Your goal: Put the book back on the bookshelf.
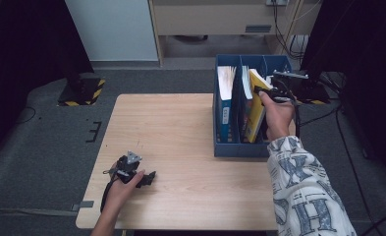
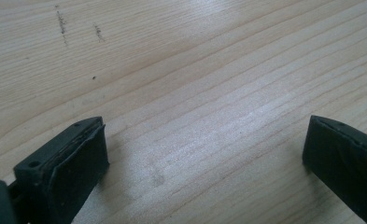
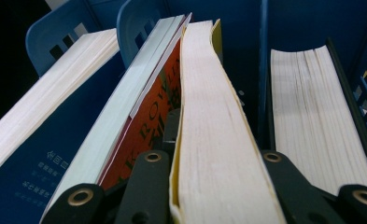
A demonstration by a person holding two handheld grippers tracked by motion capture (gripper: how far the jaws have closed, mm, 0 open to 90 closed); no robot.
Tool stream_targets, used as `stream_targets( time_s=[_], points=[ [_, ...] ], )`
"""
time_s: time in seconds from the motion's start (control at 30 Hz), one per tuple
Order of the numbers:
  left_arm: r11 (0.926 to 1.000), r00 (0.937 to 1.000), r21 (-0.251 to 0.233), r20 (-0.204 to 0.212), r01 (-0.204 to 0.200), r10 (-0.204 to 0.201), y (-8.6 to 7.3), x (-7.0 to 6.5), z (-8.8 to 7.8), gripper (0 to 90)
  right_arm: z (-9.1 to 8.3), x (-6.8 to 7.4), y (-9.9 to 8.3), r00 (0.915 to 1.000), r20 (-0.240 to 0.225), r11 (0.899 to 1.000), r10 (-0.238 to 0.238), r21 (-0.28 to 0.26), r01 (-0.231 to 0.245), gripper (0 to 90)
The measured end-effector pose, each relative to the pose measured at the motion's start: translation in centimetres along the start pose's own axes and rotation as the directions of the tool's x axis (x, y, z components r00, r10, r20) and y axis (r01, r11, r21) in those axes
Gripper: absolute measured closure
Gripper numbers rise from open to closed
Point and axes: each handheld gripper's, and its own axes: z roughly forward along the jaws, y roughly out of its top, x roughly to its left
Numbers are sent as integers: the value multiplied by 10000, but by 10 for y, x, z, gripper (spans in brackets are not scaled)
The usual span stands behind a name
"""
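Meanwhile, the right gripper [image 1: 273, 92] was clenched on the yellow book [image 1: 256, 105], which stood tilted in the middle compartment of the blue file rack [image 1: 239, 147] at the right of the wooden table [image 1: 180, 132]. In the right gripper view the yellow book [image 3: 214, 140] ran straight up between the jaws, its pale page edges facing the camera and its cover pinched from both sides. An orange-covered book [image 3: 146, 116] leaned against it in the same compartment, a blue book [image 3: 41, 140] stood in the compartment beyond that, and a black-covered book [image 3: 312, 121] stood past the divider on the other side. The left gripper [image 1: 131, 172] rested on the table near its front left corner, well apart from the rack; in the left gripper view its jaws stood wide apart over bare wood, grasping nothing.
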Motion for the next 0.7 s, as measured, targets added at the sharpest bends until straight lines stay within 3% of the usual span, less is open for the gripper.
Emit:
stream_targets(
  time_s=[0.7],
  points=[
    [10000, 10000, 17, 49, -83, 83, 1, 0, 1, 0, 13, 2, -7, 9996, 244, 9994, -121, 316, 113, 745]
  ],
)
